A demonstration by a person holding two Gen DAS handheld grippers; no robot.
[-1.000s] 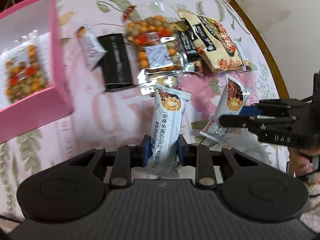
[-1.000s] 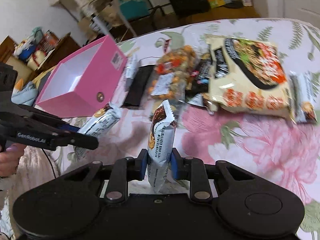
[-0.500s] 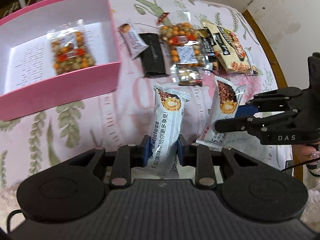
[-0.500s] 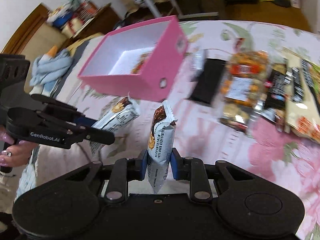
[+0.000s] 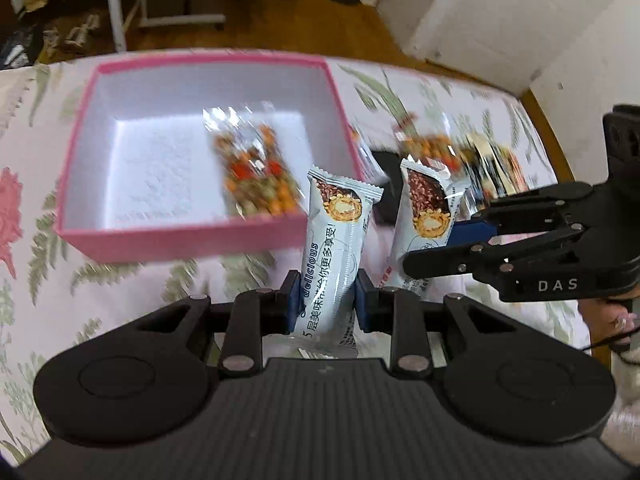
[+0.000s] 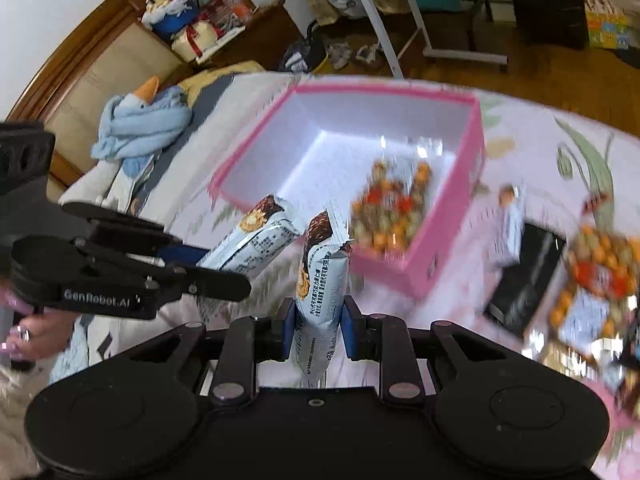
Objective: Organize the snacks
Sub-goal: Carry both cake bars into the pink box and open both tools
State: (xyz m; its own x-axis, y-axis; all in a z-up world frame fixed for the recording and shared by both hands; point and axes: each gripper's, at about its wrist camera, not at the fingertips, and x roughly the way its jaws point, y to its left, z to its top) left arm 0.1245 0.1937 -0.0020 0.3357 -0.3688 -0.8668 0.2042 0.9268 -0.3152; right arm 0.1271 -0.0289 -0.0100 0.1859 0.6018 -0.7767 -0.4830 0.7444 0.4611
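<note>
My left gripper (image 5: 325, 307) is shut on a white wafer snack bar (image 5: 334, 248), held upright above the table in front of the pink box (image 5: 184, 236). My right gripper (image 6: 317, 326) is shut on a second white snack bar (image 6: 318, 276); it shows in the left wrist view (image 5: 426, 216) just right of the first bar. The left gripper and its bar (image 6: 256, 242) appear at the left of the right wrist view. The pink box (image 6: 416, 268) is open, white inside, and holds one clear bag of mixed nuts (image 5: 256, 172).
More snacks lie on the floral tablecloth (image 5: 132, 292) right of the box: a black packet (image 6: 524, 276), a clear nut bag (image 6: 596, 276) and several blurred packets (image 5: 492, 168). Beyond the table are a wooden floor, a metal stand and a chair with a blue cloth (image 6: 140, 128).
Both grippers, each holding its snack bar, have swung left toward the pink box, which now fills the middle of both views. The loose snack pile has slid to the right.
</note>
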